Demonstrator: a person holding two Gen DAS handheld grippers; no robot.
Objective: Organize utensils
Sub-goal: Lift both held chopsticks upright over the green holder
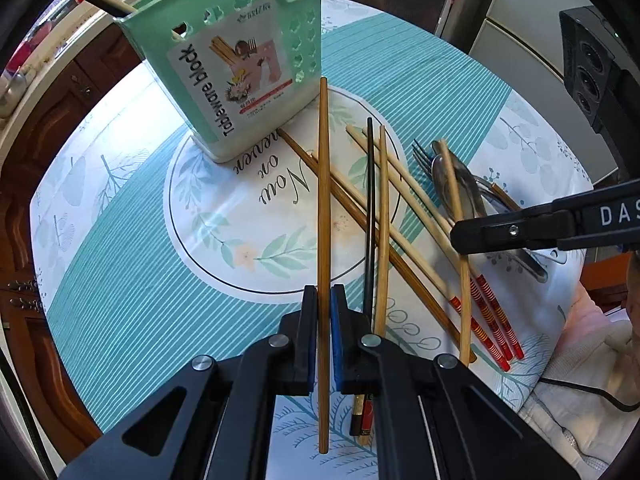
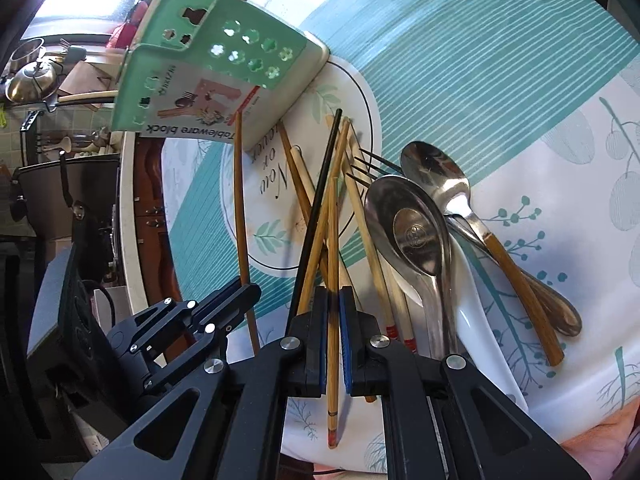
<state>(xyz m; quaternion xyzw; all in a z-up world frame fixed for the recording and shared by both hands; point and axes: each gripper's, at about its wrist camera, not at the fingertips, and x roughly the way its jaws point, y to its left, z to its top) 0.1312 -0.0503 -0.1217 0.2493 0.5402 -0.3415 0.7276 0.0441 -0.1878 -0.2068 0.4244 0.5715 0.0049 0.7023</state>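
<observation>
A green tableware holder stands at the far side of the round table; it also shows in the right wrist view. My left gripper is shut on a long bamboo chopstick that points toward the holder. My right gripper is shut on a bamboo chopstick with a red end, above a heap of several chopsticks. In the left wrist view the right gripper's finger reaches over that heap. Metal spoons, a fork and a white ceramic spoon lie beside them.
A teal and white patterned tablecloth covers the table. Dark wooden cabinets and a counter lie beyond the left edge. A kettle and pots stand on the stove far left. A white fridge stands behind.
</observation>
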